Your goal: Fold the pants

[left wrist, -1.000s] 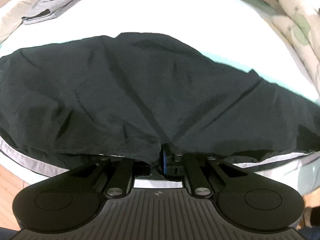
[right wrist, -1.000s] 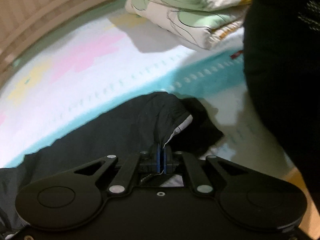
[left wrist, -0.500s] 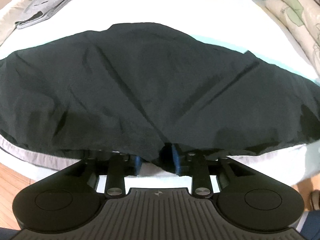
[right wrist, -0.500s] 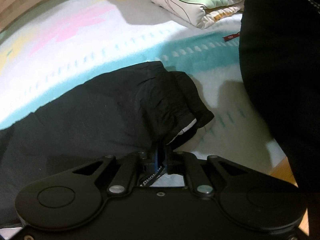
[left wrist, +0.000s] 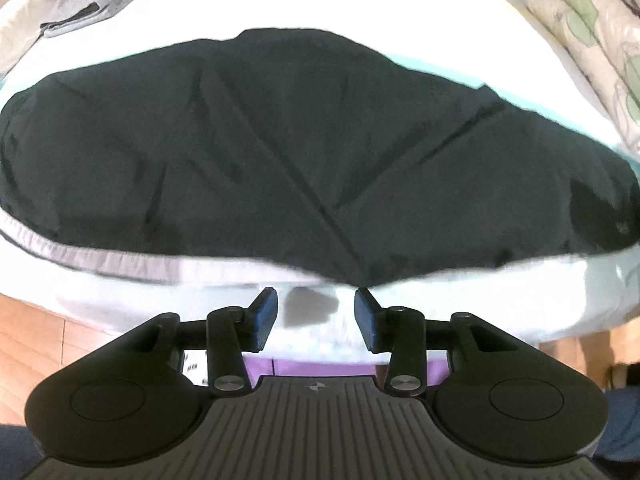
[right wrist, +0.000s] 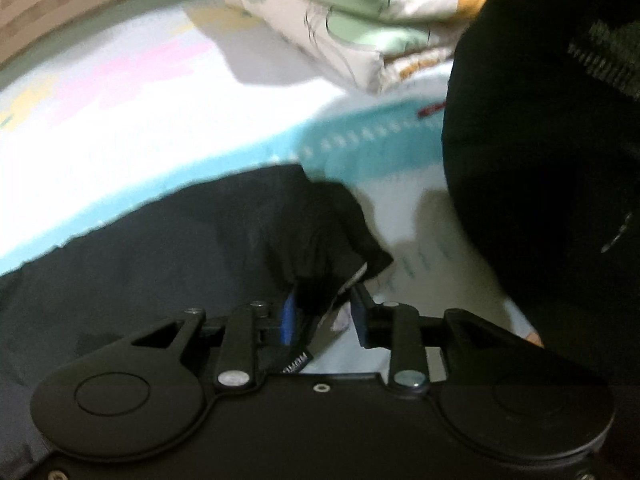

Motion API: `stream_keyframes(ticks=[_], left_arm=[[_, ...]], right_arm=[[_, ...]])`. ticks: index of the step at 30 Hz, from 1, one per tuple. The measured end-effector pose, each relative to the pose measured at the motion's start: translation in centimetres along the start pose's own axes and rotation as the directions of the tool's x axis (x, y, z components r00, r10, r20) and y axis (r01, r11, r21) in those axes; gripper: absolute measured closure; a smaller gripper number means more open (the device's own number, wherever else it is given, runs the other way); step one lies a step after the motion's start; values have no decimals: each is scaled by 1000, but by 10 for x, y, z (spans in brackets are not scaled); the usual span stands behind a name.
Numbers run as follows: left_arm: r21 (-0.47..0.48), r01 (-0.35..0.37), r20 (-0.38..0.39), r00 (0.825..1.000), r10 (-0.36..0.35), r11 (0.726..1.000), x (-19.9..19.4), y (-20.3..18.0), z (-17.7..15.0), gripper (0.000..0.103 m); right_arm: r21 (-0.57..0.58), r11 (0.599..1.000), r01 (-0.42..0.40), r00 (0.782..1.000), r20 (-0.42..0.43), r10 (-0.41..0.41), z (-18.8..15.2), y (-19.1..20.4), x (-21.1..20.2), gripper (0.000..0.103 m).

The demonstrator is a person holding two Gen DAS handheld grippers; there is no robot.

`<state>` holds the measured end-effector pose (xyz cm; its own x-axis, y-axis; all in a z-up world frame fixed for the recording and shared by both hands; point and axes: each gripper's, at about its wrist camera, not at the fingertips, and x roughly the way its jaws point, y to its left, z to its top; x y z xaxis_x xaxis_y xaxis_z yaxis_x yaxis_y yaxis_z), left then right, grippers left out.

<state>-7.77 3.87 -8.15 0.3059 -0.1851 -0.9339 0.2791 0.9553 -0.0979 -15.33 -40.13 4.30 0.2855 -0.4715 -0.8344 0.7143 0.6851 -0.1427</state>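
Note:
The black pants (left wrist: 304,152) lie spread across the bed, their near edge resting at the mattress's front edge. My left gripper (left wrist: 316,304) hangs just in front of that edge, its jaws opening with only white sheet between them; the cloth's tip touches the right pad (left wrist: 366,316). In the right wrist view the bunched end of the pants (right wrist: 320,236), with a white label strip, lies loose between my right gripper's (right wrist: 322,312) jaws, which are opening and no longer press it.
A folded grey garment (left wrist: 80,8) lies at the bed's far left. Floral quilts (right wrist: 344,28) are stacked at the far right. A person's dark clothing (right wrist: 540,152) fills the right side. Wooden floor (left wrist: 36,344) shows below the mattress edge.
Both grippers, earlier shut on the pants' edge, have parted and let the cloth go. The left gripper has drawn back from the fabric, which now lies flat on the bed.

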Motion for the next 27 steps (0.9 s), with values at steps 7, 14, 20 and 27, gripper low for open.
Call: stream_keyframes(ticks=[7, 14, 20, 27], left_arm=[[-4, -75, 116, 990, 75, 997, -40, 29, 15, 62], [-132, -245, 160, 951, 265, 960, -60, 101, 57, 62], [-195, -294, 139, 936, 324, 936, -64, 155, 83, 62], [-258, -282, 105, 943, 317, 924, -58, 199, 90, 62]], right_arm=[[-78, 985, -154, 975, 147, 165, 3, 33, -43, 53], [-366, 838, -404, 858, 166, 486, -16, 131, -86, 50], [-638, 571, -517, 715, 45, 698, -65, 228, -118, 50], [-804, 214, -555, 589, -199, 783, -140, 322, -143, 53]])
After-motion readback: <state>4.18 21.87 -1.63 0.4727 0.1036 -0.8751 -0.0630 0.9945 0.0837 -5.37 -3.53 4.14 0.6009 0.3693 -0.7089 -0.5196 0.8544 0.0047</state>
